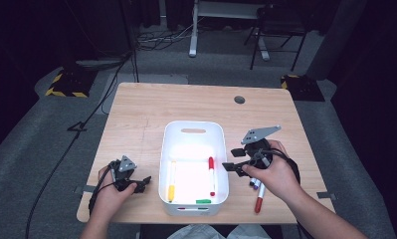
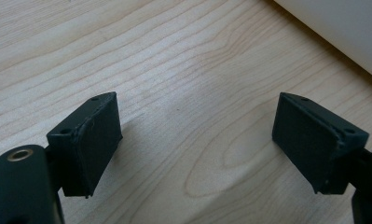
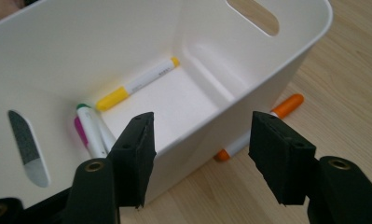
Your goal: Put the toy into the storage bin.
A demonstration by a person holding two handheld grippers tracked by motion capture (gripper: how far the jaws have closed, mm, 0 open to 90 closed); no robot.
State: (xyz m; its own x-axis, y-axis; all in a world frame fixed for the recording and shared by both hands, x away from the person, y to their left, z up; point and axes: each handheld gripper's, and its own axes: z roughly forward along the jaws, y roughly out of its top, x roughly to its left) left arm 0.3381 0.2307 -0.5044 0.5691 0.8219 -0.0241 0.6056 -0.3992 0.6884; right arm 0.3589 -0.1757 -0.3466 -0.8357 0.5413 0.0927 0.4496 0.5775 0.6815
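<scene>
Markers are partly sorted: several lie in the white bin (image 1: 193,130), a few wait on the worktop (image 1: 141,104) under the right gripper (image 1: 232,167), whose jaws stand empty like the left gripper's (image 1: 145,182).

A pale wooden counter (image 1: 196,107) stands on grey carpet (image 1: 32,164) in a dark room, with a white-legged desk (image 1: 193,30) behind.
</scene>
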